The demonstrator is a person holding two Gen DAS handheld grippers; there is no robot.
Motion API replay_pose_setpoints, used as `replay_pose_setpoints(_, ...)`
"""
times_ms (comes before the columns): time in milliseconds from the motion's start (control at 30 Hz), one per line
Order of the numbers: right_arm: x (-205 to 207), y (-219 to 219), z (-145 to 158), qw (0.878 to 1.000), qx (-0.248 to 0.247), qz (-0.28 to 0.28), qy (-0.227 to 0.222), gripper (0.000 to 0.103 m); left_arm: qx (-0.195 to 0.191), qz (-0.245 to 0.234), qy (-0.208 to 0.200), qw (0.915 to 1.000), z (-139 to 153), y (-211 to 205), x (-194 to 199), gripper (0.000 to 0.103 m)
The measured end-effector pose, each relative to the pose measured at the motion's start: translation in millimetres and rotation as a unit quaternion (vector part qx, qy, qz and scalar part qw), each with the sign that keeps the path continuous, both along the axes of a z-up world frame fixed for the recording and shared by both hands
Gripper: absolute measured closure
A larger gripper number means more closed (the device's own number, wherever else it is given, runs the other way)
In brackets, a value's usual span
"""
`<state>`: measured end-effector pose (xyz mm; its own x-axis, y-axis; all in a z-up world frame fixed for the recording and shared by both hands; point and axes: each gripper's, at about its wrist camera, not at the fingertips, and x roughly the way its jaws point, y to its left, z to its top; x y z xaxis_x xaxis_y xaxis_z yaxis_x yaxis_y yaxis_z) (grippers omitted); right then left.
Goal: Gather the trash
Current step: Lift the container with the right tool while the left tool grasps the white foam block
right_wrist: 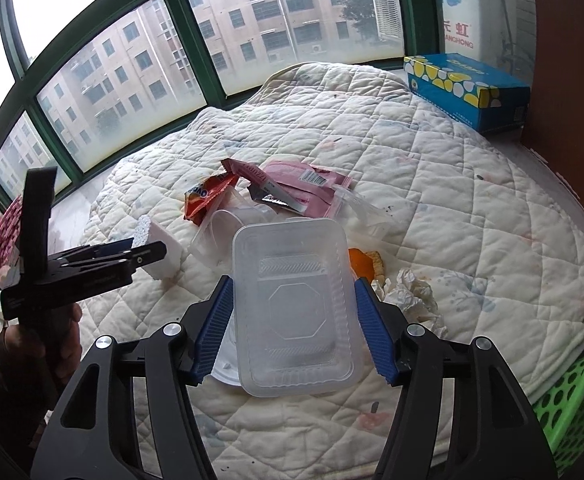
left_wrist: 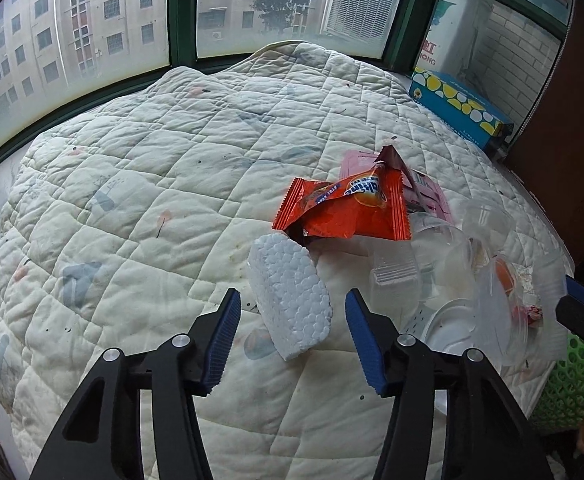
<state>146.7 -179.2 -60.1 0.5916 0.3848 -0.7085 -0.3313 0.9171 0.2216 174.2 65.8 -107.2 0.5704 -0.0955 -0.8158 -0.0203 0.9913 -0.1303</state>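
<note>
Trash lies on a quilted pad. A white foam block stands between the fingers of my open left gripper, which do not touch it. Behind it lie an orange snack wrapper, a pink wrapper and clear plastic cups. My right gripper is wide open around a clear rectangular plastic tray; whether its pads touch the tray is unclear. A crumpled tissue and an orange peel lie right of the tray. The left gripper also shows in the right wrist view.
A green perforated basket sits at the pad's near right edge. A blue tissue box stands at the far right by a brown cabinet. Green-framed windows run along the back. The left part of the pad is bare.
</note>
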Motion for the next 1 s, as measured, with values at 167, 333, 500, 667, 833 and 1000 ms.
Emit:
replay_pose_setpoints(167,-11,-5,6,1.000,0.011,-0.011,-0.004,0.042,-0.009,-0.006,0.005,0.9999,-3,1,3,0.070)
replay_pose_setpoints(333,-25,-15,16,0.999,0.023,-0.025,-0.014,0.042,-0.016,-0.009,-0.007,0.9998,9,1,-10,0.072)
replay_pose_setpoints(500,-49,-36,32,0.998,0.026,-0.053,-0.034,0.042,-0.028,-0.015,-0.036,0.9989,38,-1,-36,0.073)
replay_pose_setpoints(667,-78,-73,44,0.992,0.011,-0.114,-0.052,0.042,-0.043,-0.060,-0.074,0.9945,75,-26,-61,0.073)
replay_pose_setpoints(833,-103,-122,45,0.981,0.007,-0.186,-0.052,0.042,-0.072,-0.120,-0.095,0.9856,104,-72,-71,0.073)
replay_pose_setpoints(1000,-129,-171,36,0.967,-0.004,-0.252,-0.039,0.042,-0.096,-0.182,-0.097,0.9737,118,-128,-73,0.073)
